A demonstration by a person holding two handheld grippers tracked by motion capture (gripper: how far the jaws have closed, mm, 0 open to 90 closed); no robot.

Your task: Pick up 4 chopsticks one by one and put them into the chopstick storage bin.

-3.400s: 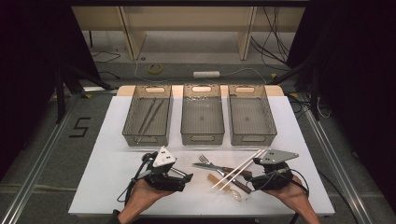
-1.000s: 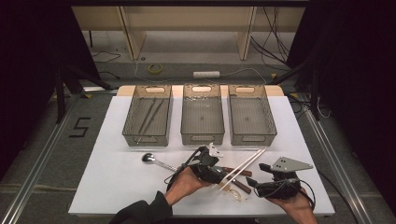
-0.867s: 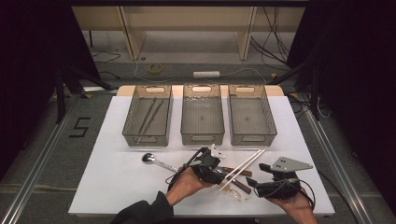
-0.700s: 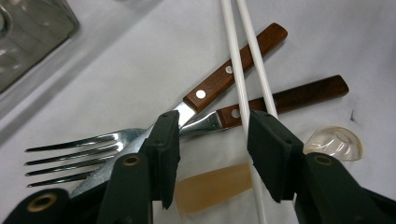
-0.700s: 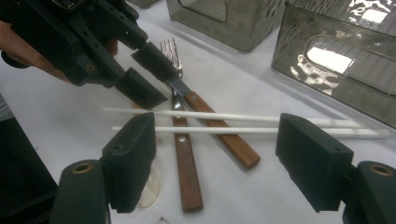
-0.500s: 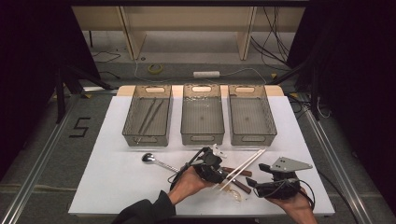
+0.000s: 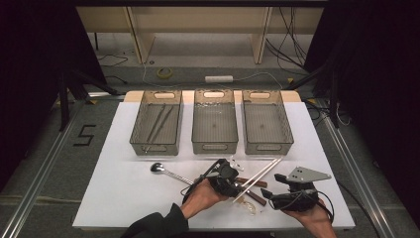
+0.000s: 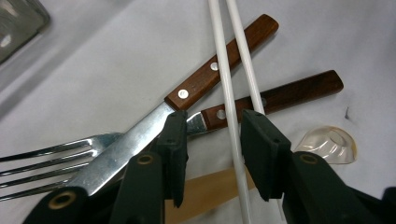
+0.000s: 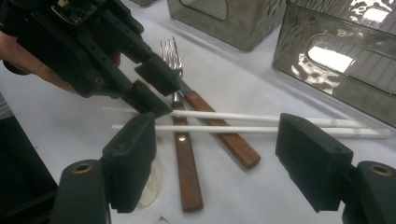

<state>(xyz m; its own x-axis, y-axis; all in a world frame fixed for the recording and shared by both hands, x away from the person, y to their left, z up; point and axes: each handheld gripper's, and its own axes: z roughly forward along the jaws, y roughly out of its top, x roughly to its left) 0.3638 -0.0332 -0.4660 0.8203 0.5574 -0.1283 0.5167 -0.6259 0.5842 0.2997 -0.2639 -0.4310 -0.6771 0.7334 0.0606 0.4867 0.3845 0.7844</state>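
Note:
A pile of cutlery lies at the front middle of the white table (image 7: pixel 99 198). In it are two white chopsticks (image 7: pixel 260 172) (image 8: pixel 224 70) (image 9: pixel 261 123), a wood-handled fork (image 9: pixel 224 135), a second wooden handle (image 8: pixel 289 91) and a clear plastic spoon (image 8: pixel 327 144). My left gripper (image 7: pixel 236 184) (image 8: pixel 212 126) (image 9: pixel 149 88) reaches down into the pile. Its jaws have just been closing and now straddle one chopstick, with a gap still at the left pad. My right gripper (image 7: pixel 270 194) (image 9: pixel 217 130) rests to the right of the pile, open wide and holding nothing.
Three grey bins stand in a row at the back: the left one (image 7: pixel 156 148) holds several utensils, and the middle (image 7: pixel 214 146) and right (image 7: pixel 267 146) ones look bare. A metal spoon (image 7: pixel 158 167) lies left of the pile.
The left hand has come from the front left to the pile, and the metal spoon now lies alone on the table. Over the last second both hands barely moved.

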